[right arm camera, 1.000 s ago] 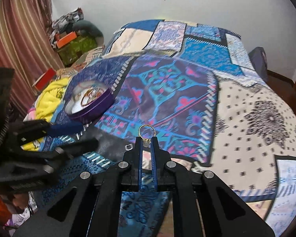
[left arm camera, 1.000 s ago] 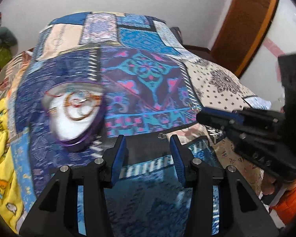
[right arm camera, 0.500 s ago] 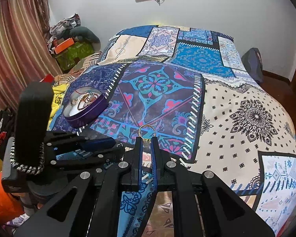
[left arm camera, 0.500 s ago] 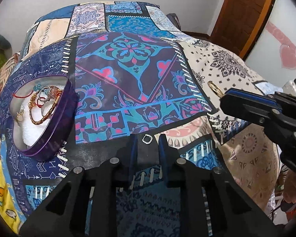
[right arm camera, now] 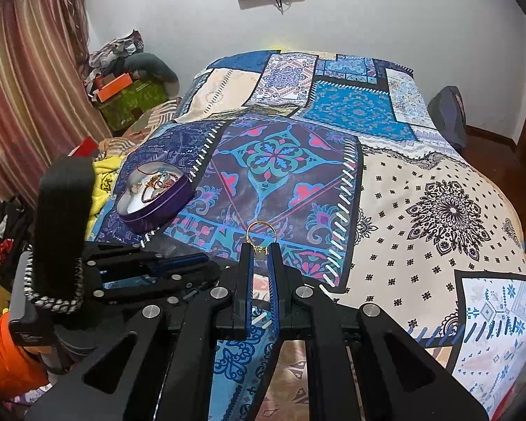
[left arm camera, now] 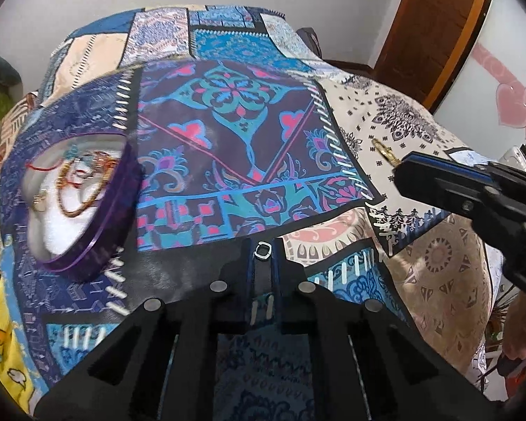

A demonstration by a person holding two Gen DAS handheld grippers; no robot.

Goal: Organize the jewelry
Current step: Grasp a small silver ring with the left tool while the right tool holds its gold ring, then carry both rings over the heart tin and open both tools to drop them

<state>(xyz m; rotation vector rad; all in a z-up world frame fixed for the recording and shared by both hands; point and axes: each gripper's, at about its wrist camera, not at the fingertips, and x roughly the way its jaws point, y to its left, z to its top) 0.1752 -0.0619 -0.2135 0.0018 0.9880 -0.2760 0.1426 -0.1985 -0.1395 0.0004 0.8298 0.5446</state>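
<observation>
Through my left wrist camera, my left gripper (left arm camera: pixel 264 251) is clamped on a small silver ring (left arm camera: pixel 263 249) at its fingertips, raised over the near edge of the patchwork bedspread (left arm camera: pixel 228 133); the purple heart-shaped tin (left arm camera: pixel 98 231) sits to the left, full of bangles and chains, a little blurred; my right gripper (left arm camera: pixel 399 172) reaches in from the right, a gold ring (left arm camera: pixel 382 149) sticking out of its tips

Through my right wrist camera, my right gripper (right arm camera: pixel 260 251) is pinched on the gold ring (right arm camera: pixel 260 233), its loop standing up beyond the tips; my left gripper (right arm camera: pixel 196 258) lies low on the left, near the tin (right arm camera: pixel 157 207); whether it is closed I cannot tell here; an orange sleeve (right arm camera: pixel 7 351) shows at the near left
</observation>
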